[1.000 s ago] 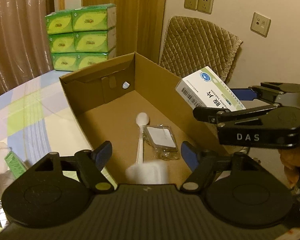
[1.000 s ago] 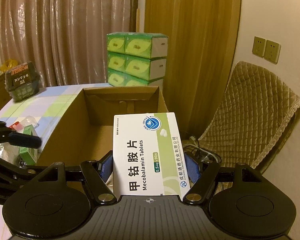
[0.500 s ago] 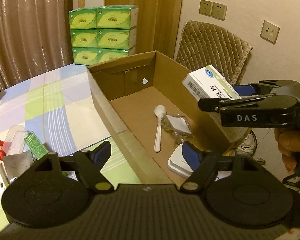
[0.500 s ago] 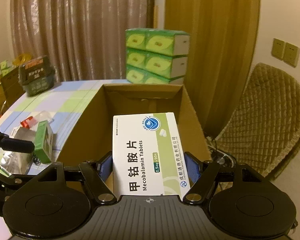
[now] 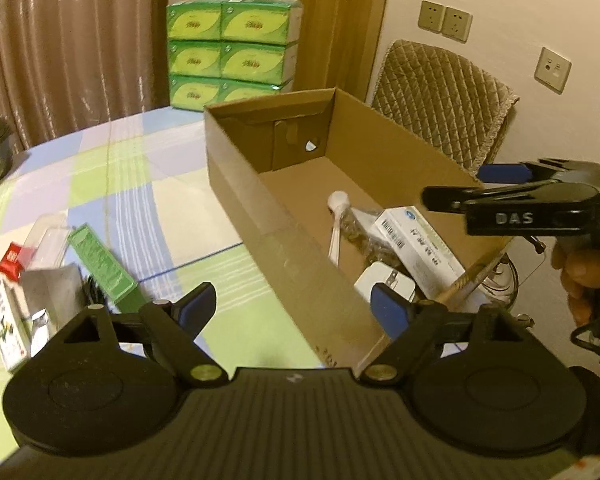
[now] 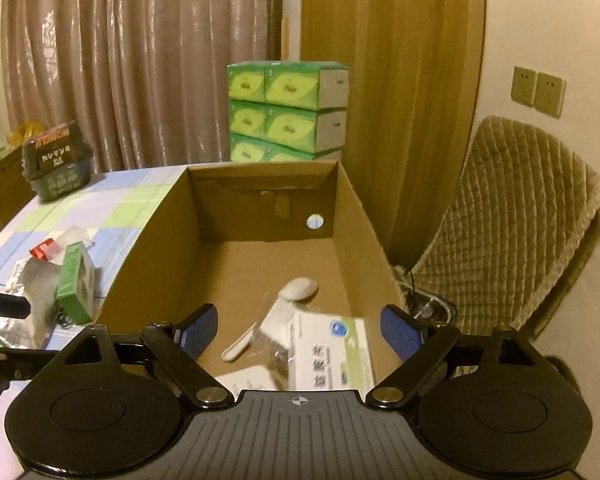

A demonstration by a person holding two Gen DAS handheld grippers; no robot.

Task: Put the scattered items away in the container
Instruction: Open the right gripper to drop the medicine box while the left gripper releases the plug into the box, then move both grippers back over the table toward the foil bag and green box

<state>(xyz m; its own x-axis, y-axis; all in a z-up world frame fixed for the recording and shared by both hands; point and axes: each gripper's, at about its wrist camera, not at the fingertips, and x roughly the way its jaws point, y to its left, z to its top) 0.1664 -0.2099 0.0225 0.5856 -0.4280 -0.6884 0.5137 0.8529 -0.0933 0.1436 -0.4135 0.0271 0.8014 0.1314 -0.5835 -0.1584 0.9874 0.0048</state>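
The open cardboard box (image 5: 260, 216) (image 6: 156, 240) holds a white spoon (image 5: 337, 216) (image 6: 298, 291), a clear bag, a white charger (image 5: 384, 285) and a white tablet box (image 5: 416, 244) (image 6: 332, 356) lying on top. My right gripper (image 6: 298, 320) (image 5: 460, 186) hovers over the box's near end. Its jaws are opening, with nothing between them. My left gripper (image 5: 292, 304) hangs over the box's near left wall, jaws also opening and empty. To its left on the table lie a green carton (image 5: 100, 260) (image 6: 74, 276), a silver pouch (image 5: 48, 288) and a red packet (image 5: 10, 260).
Green tissue boxes (image 5: 232, 52) are stacked behind the cardboard box. A quilted chair (image 5: 440, 92) stands to the right of it, off the table. A dark basket (image 6: 56, 168) sits at the far left of the checked tablecloth (image 5: 132, 184).
My right gripper has let go of the tablet box, which now lies in the cardboard box. My left gripper let a white charger fall in and has moved left, towards the table.
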